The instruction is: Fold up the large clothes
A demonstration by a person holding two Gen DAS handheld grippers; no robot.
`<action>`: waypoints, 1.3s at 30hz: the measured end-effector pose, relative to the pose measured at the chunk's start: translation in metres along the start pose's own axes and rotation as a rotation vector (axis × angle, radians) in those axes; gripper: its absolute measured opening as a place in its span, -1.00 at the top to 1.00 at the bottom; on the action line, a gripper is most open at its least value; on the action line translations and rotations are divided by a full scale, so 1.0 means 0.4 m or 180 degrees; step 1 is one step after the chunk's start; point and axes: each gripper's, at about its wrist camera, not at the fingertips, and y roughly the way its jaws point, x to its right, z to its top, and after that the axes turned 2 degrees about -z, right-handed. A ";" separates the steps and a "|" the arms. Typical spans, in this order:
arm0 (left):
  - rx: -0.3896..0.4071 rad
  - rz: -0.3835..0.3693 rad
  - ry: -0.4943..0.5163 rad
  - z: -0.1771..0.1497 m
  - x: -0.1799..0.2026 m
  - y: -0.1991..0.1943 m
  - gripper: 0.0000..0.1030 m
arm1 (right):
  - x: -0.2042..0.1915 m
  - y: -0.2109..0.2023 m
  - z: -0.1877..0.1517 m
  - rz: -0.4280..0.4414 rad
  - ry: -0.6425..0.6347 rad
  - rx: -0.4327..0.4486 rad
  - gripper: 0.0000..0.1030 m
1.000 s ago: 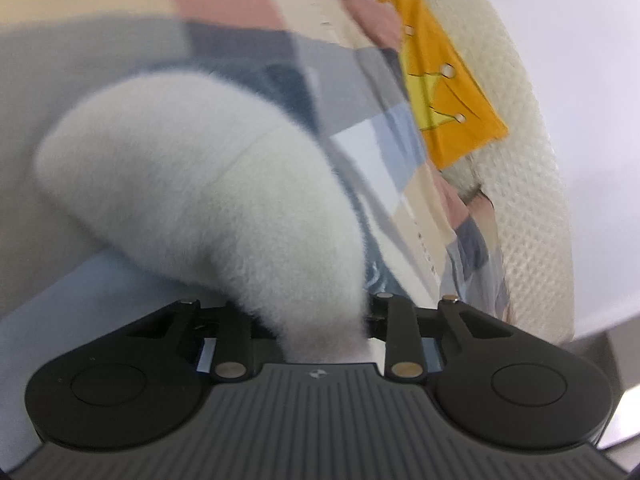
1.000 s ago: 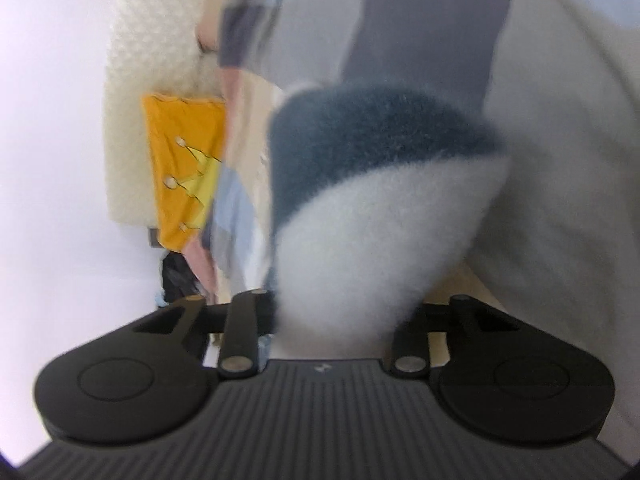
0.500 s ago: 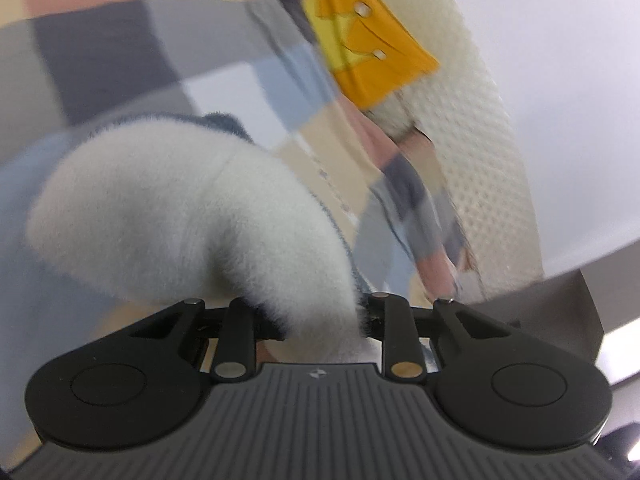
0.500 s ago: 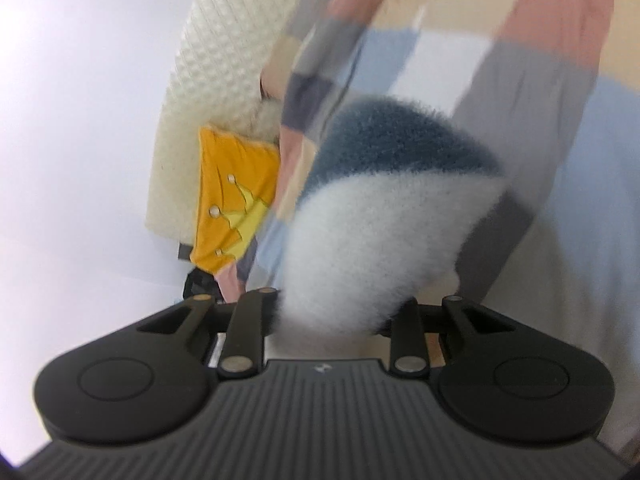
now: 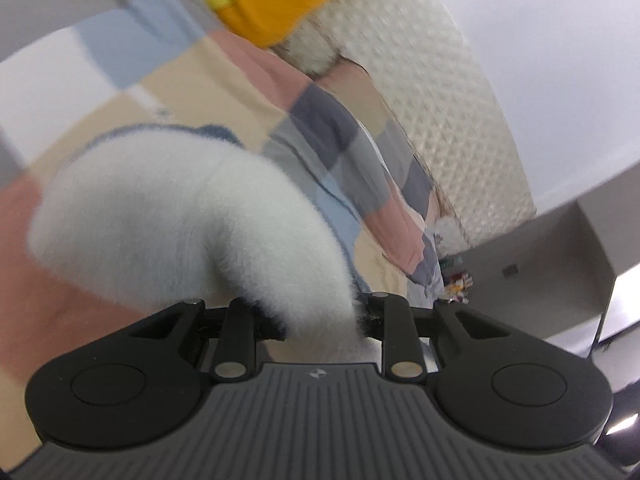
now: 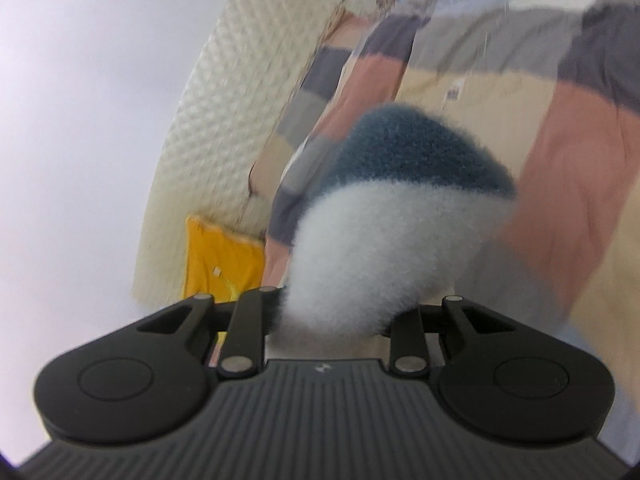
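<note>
Fleece (image 5: 180, 216) is pinched by both grippers, left (image 5: 316, 316) and right (image 6: 336, 316), hanging forward from each over the quilt (image 5: 132, 80).

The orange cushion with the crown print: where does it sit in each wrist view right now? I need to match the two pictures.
Left wrist view: orange cushion at the top centre, against the cream quilted headboard.
Right wrist view: orange cushion at lower left, just above the gripper body, below the same headboard.
Shared landmark: the patchwork bedspread bordering the headboard.
</note>
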 end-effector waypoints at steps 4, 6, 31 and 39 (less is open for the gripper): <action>-0.0067 -0.0102 0.0259 0.007 0.080 0.170 0.45 | 0.031 0.071 0.110 -0.0060 0.0053 0.0124 0.41; -0.0110 -0.0141 0.0286 0.005 0.103 0.241 0.45 | 0.056 0.099 0.157 -0.0063 0.0059 0.0197 0.41; -0.0805 -0.0363 0.0946 -0.171 -0.054 0.567 0.45 | 0.437 0.120 0.166 -0.0298 0.0153 0.0320 0.41; -0.0906 -0.0273 0.1095 -0.224 -0.122 0.532 0.44 | 0.509 0.088 0.089 -0.0326 0.0139 0.0232 0.41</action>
